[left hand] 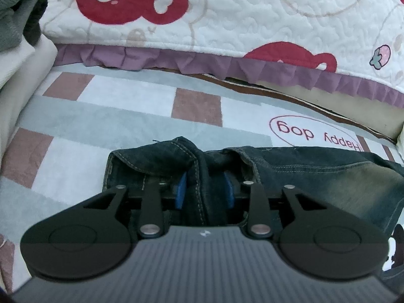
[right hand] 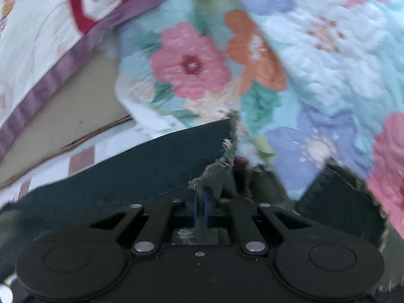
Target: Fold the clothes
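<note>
Here, the dark denim jeans [left hand: 290, 169] lie flat on the checked bed sheet [left hand: 106, 131], near its edge where the quilted cover with red bear prints [left hand: 227, 20] and its purple ruffle [left hand: 227, 67] meet the sheet. A "Happy dog" print [left hand: 315, 132] on the sheet sits just beyond the jeans. Folded grey and cream garments [left hand: 15, 25] are stacked at the sheet's left edge.

The left gripper [left hand: 204, 189] straddles a stitched ridge of the waistband end. Its blue pads [left hand: 180, 189] stand apart on either side of the ridge; whether they press on the fabric cannot be determined from this view.

The right gripper [right hand: 200, 202] is clenched on the frayed hem [right hand: 214, 174] of a jeans leg, its blue pads [right hand: 206, 203] nearly together with the fabric pinched between them. Loose threads protrude above the pads. A floral blanket [right hand: 315, 63] in pink, orange and lilac fills the area behind the hem. The right wrist view is blurred.
</note>
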Motion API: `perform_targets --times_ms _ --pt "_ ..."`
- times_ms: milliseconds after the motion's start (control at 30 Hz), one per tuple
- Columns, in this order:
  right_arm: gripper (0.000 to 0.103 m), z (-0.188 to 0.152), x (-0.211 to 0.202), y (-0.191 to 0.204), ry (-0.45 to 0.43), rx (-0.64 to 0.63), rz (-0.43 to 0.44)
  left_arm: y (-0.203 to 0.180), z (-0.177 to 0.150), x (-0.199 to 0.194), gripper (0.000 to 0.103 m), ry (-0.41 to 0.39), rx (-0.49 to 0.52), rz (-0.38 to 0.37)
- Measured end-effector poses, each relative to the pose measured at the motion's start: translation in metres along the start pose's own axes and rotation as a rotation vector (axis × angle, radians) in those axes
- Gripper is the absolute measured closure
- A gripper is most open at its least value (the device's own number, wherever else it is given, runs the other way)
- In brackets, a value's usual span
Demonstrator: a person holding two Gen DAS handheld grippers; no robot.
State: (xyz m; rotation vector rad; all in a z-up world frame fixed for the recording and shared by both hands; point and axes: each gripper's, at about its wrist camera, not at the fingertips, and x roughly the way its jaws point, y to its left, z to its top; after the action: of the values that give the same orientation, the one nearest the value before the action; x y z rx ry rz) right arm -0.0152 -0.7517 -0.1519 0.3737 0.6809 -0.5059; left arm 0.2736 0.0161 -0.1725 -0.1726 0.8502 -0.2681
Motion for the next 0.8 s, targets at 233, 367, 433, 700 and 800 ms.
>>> perform_targets --times_ms 233,367,433,700,800 --pt "0.066 0.007 0.020 -0.013 0.048 0.088 -0.046 0.000 0.000 0.000 0.069 -0.001 0.000 -0.002" --pt "0.065 0.007 0.034 -0.027 0.043 0.175 -0.013 0.001 0.001 0.001 0.068 0.001 -0.004 -0.002" --pt "0.065 0.010 0.042 -0.031 0.055 0.222 0.011 0.000 0.002 0.002 0.067 0.002 -0.004 0.000" --pt "0.096 0.075 -0.009 0.010 -0.108 0.140 0.219 -0.014 0.003 -0.014 0.067 0.028 0.053 0.058" --pt "0.096 0.123 -0.058 0.036 -0.258 0.072 0.291 -0.027 0.001 -0.043 0.064 -0.002 0.098 0.050"
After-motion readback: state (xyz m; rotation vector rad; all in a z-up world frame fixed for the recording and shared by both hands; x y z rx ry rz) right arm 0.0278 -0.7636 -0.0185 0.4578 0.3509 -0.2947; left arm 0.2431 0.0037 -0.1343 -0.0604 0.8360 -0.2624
